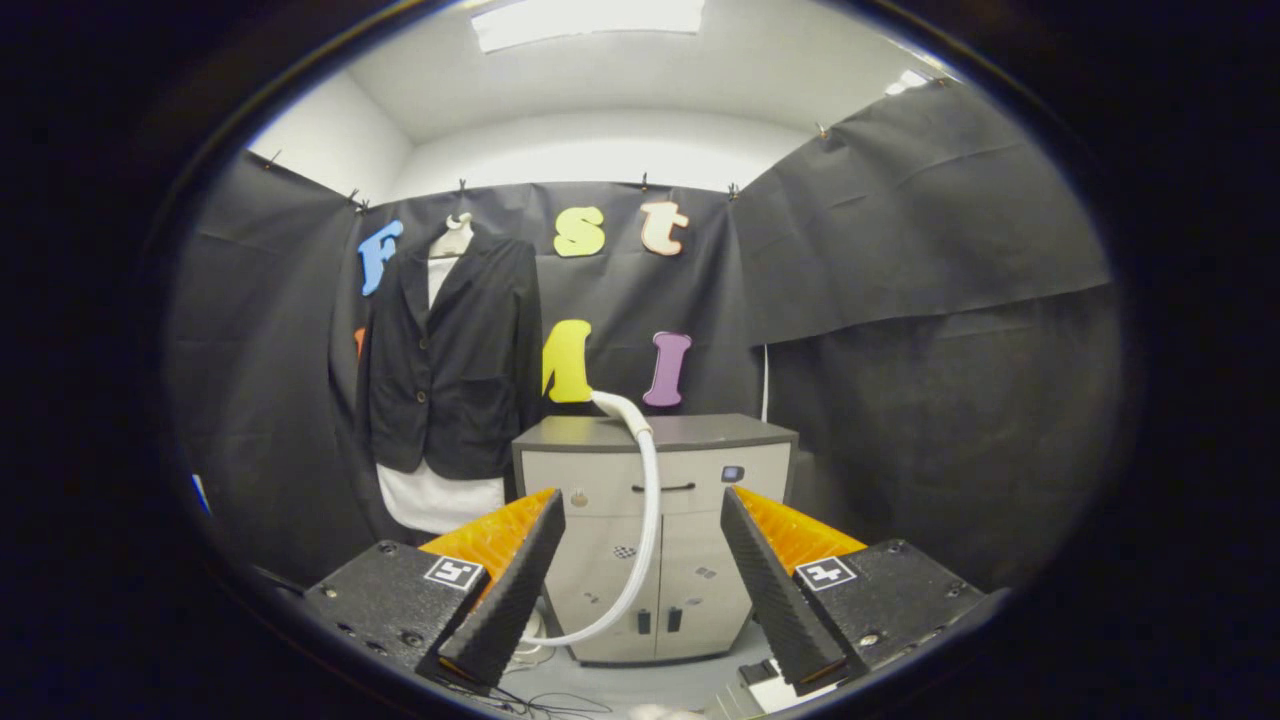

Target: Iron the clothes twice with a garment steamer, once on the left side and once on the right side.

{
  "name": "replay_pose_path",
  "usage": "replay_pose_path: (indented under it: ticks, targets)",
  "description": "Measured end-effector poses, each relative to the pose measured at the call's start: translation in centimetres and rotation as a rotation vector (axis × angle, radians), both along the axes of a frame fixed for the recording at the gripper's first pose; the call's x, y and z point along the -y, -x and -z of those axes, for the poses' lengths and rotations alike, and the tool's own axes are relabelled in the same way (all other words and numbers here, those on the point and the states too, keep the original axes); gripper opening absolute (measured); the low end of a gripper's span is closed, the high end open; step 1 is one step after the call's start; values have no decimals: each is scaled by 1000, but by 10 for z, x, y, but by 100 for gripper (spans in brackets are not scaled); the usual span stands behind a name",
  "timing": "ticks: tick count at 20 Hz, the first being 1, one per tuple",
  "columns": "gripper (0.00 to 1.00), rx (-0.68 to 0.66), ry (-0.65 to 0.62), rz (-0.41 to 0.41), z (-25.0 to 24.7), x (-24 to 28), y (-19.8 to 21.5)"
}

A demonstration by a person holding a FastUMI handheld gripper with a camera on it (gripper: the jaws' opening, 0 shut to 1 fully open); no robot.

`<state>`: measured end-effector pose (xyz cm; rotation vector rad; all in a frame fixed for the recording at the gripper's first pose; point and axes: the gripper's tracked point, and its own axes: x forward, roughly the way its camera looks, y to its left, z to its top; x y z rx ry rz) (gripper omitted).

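Hose looping down the cabinet front, straight beyond the fingers; likely light and bendy, best taken at a stiff handle, hidden here. Jacket hanging beyond, leftward, soft and limp. Fingers spread wide, gripping nothing.

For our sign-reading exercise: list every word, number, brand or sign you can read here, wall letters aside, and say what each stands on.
No text can be quoted.
On the tongs, square markers: coded patterns, no words.
On the cabinet doors, stickers: too small to read.
On the cabinet front, a small panel: too small to read.
The tongs are open, holding nothing; the hose hangs beyond them.
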<state>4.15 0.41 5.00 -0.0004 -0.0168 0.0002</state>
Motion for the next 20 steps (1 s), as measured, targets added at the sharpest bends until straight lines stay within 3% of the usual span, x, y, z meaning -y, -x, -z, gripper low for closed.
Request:
replay_pose_path:
  ticks: [5, 10, 20]
  targets:
    - [98, 19, -9, -16, -43, 20, -53]
    - [98, 51, -12, -42, -82, 45, -133]
    - [98, -29, -37, -258, -128, 42, -328]
